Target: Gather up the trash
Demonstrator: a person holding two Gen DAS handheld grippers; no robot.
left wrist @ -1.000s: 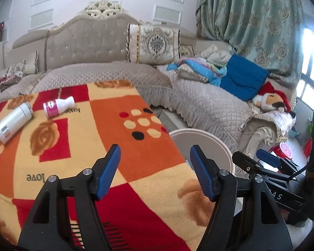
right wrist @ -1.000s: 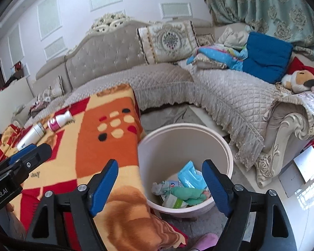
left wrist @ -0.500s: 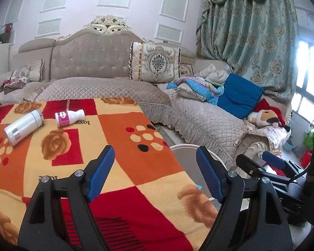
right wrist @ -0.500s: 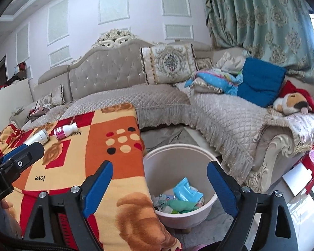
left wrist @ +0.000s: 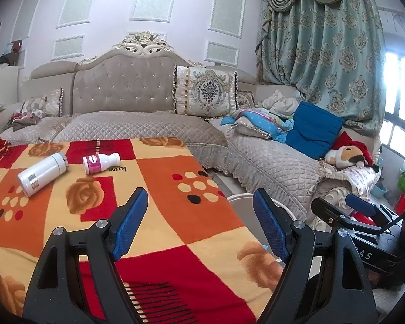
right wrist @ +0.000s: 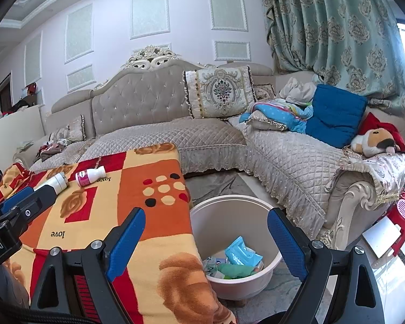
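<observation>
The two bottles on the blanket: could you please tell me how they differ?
The white flask is longer and thicker; the pink-labelled bottle is shorter and slimmer. The flask has a plain white body with a small dark label, while the bottle wears a pink wrap. Both lie on their sides on the patterned blanket, apart.

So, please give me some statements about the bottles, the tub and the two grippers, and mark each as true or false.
1. Two bottles lie on their sides on the blanket: a white bottle and a pink-labelled bottle. True.
2. The white tub is empty. False: it holds a blue wipes packet and other wrappers.
3. The left gripper grips the pink-labelled bottle. False: its jaws stand open with nothing between them.
4. The right gripper is open and holds nothing. True.
5. The tub stands on the sofa. False: it stands on the floor beside the blanket-covered table.
</observation>
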